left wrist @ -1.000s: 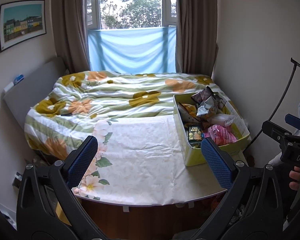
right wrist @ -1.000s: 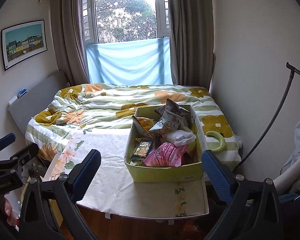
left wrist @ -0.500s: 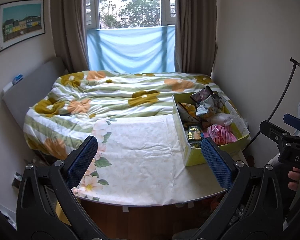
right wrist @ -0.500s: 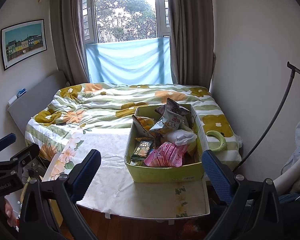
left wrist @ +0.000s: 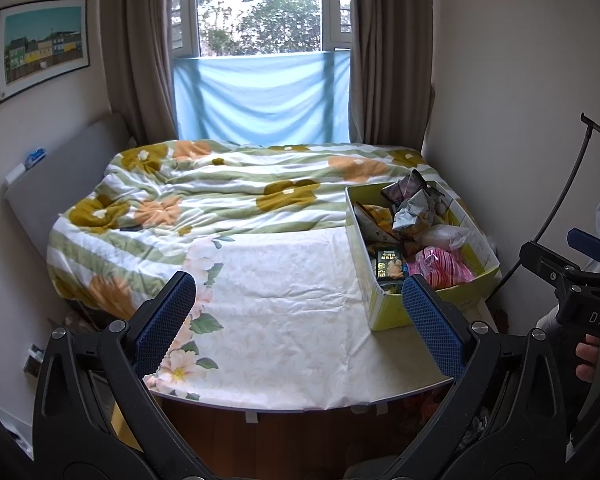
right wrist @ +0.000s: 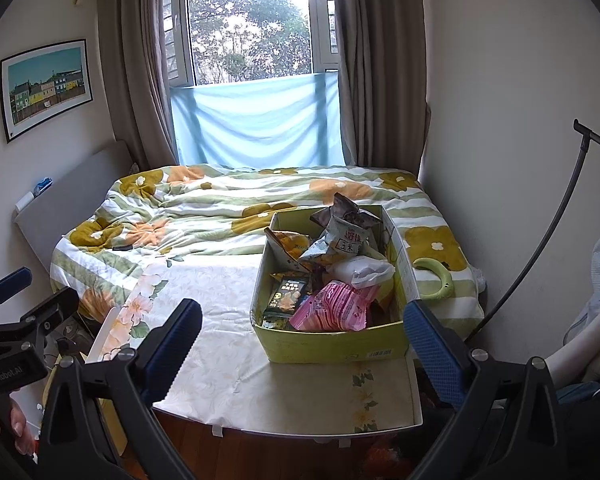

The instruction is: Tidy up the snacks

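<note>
Yellow-green cardboard box (right wrist: 332, 350) packed with snacks, sitting on white floral-cloth table (right wrist: 228, 344), ahead of right tongs (right wrist: 300, 346), between their blue pads. Inside box: pink crinkled packet (right wrist: 334, 312) at near side, black-and-gold packet (right wrist: 286, 296) left of it, grey-white bag (right wrist: 346, 238) standing up behind. From left tongs (left wrist: 298, 326) box sits off to right, touching nothing. Both tongs spread wide, empty. Green-and-orange flowered quilt (left wrist: 204, 204) beyond table.
</note>
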Demonstrator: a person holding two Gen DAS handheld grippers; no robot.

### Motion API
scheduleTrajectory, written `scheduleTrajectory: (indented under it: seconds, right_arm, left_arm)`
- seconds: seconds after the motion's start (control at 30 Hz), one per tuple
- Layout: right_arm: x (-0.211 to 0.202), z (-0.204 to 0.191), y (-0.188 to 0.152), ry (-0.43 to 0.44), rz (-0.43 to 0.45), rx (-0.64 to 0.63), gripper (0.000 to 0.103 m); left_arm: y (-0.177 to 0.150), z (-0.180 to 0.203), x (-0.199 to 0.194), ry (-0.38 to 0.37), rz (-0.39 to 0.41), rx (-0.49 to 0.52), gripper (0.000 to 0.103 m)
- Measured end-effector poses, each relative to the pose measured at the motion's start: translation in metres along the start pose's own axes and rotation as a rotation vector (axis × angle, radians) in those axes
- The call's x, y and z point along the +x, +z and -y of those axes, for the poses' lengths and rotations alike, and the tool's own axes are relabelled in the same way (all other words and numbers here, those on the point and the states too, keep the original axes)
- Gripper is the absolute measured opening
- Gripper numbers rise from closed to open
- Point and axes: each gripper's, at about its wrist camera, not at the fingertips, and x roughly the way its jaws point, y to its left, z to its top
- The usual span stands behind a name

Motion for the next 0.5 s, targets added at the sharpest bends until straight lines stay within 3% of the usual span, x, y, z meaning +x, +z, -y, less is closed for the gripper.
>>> scheduleTrajectory:
  seconds: [0.5]
  right_arm:
    - [0.0004, -0.0017, -0.0004, 0.000, -0.001, 0.001, 0.100]
  left_arm:
    - [-0.0029, -0.0060, -0.0017, 0.028, 0.020, -0.005, 0.102]
